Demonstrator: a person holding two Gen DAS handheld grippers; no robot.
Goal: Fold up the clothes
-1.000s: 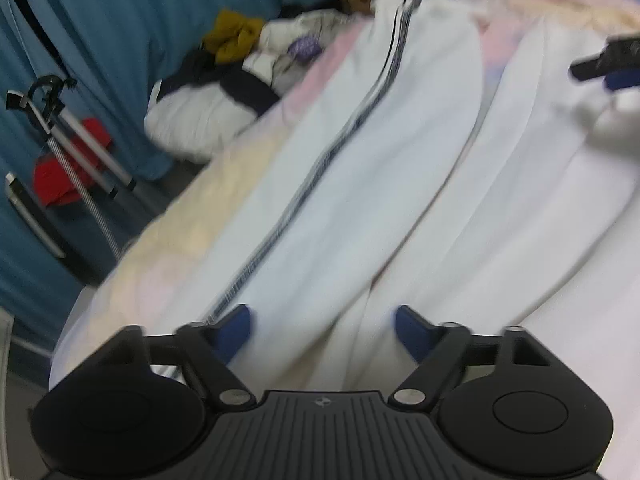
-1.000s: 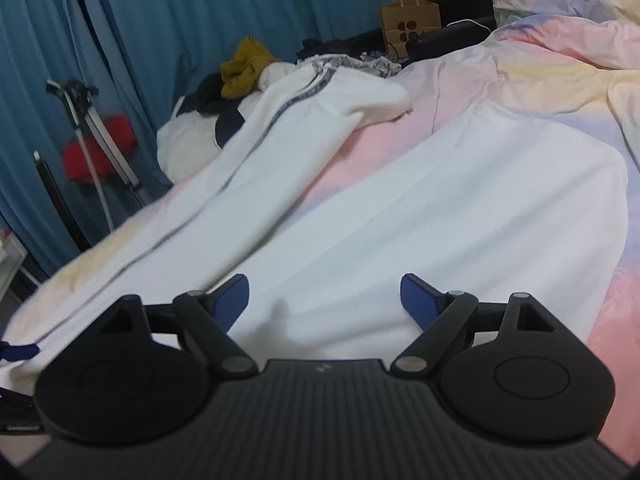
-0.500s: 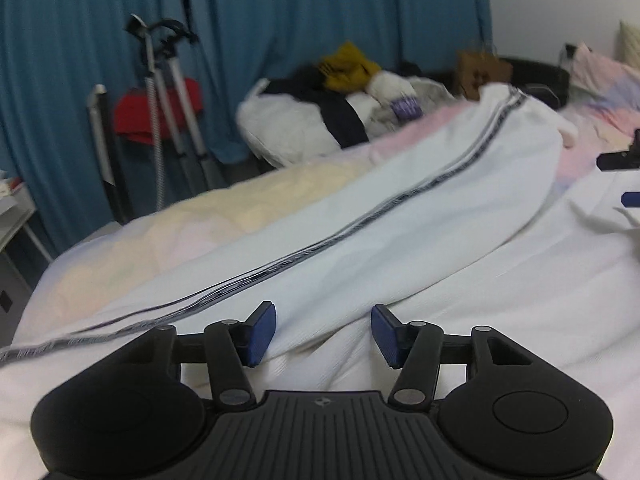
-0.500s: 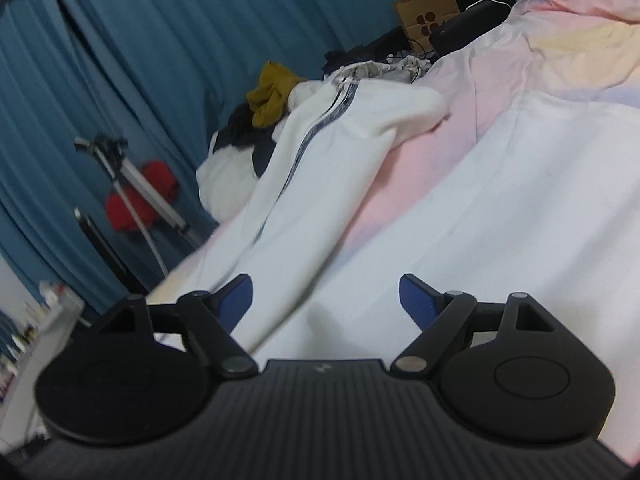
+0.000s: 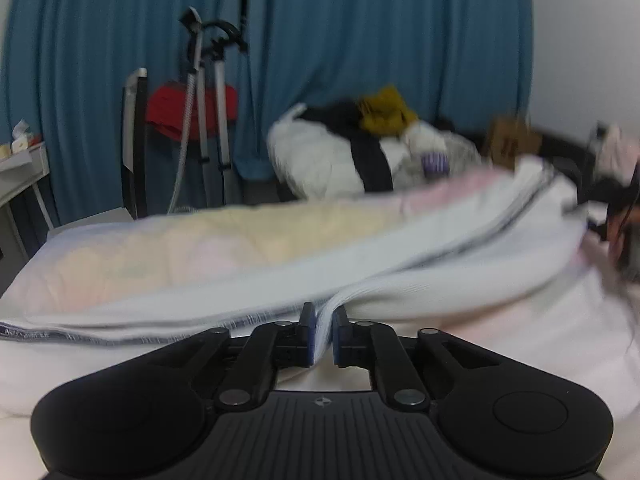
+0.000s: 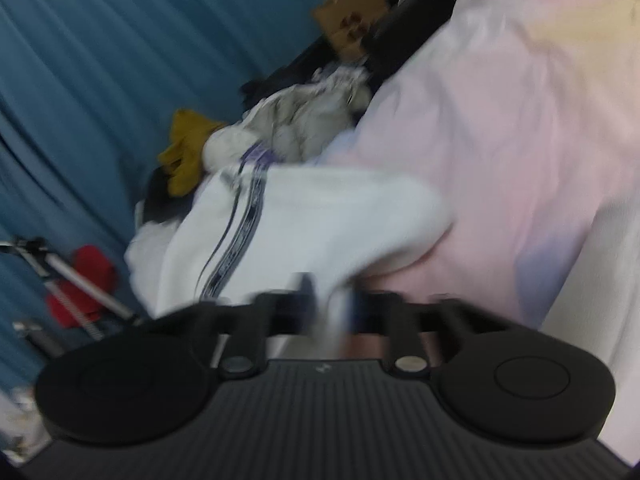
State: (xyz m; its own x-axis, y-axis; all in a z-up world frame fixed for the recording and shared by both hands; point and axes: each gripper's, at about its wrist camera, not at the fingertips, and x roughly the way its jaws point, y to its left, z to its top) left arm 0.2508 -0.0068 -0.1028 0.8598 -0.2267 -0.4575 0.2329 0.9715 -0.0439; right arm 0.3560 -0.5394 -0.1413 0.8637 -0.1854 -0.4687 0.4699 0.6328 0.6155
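Within half a second I had both grippers, left (image 5: 323, 334) and right (image 6: 328, 312), closed from wide open onto the white striped cotton trousers (image 5: 420, 276) lying across the pastel bed (image 5: 160, 256), so folding could start.

Right tongs (image 6: 330, 312) motion-blurred, grip unclear; paper bag (image 6: 352, 28) print smeared; white garment (image 5: 440, 276) edges blurred.

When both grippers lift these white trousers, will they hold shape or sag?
Probably sag: the white trousers already drape in soft folds over the bedding. The left gripper pinches only a thin edge, so cloth beyond it likely hangs. They look light.
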